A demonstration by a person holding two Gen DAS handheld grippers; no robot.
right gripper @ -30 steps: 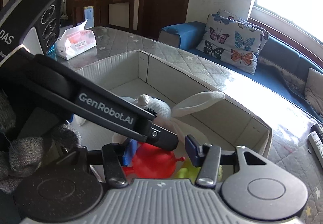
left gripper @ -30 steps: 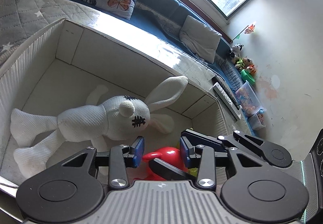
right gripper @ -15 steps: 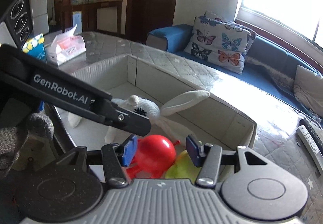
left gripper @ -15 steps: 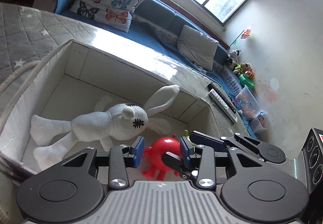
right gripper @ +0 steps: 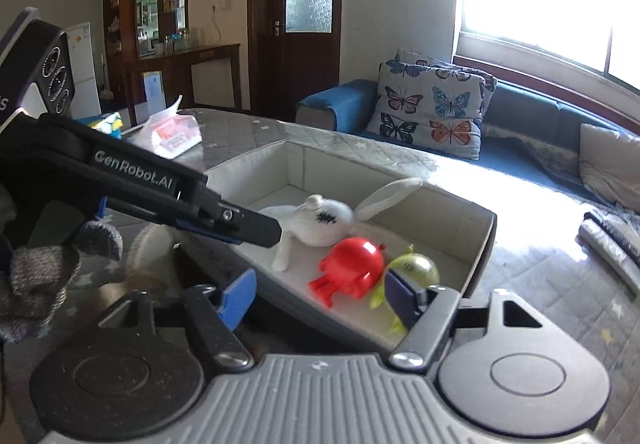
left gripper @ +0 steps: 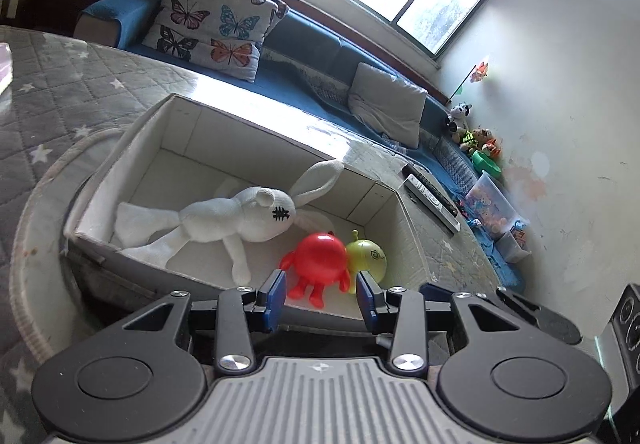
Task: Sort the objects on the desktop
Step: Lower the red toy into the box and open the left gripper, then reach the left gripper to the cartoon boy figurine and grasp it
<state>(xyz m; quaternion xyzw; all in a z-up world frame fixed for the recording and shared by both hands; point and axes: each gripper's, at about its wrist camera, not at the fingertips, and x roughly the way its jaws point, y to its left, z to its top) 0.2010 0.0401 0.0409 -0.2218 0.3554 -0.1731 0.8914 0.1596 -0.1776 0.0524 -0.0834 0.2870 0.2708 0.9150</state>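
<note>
A white storage box [left gripper: 372, 184] [right gripper: 478, 240] stands on the grey quilted table. In it lie a white plush rabbit [left gripper: 224, 220] [right gripper: 320, 220], a red balloon toy [left gripper: 318, 260] [right gripper: 352, 268] and a yellow-green balloon toy [left gripper: 368, 258] [right gripper: 416, 268] side by side. My left gripper [left gripper: 320, 302] is open and empty above the box's near wall; it also shows in the right wrist view [right gripper: 256, 228]. My right gripper [right gripper: 316, 298] is open and empty, near the box's near wall.
A tissue pack [right gripper: 168, 132] and a yellow-blue box [right gripper: 102, 122] lie on the table's far left. Remote controls [left gripper: 430, 198] lie on the table right of the box. A blue sofa with butterfly cushions [left gripper: 208, 32] runs behind the table.
Both grippers have pulled back and up out of the box. The right gripper has opened wider. The red and yellow-green toys now lie free in the box.
</note>
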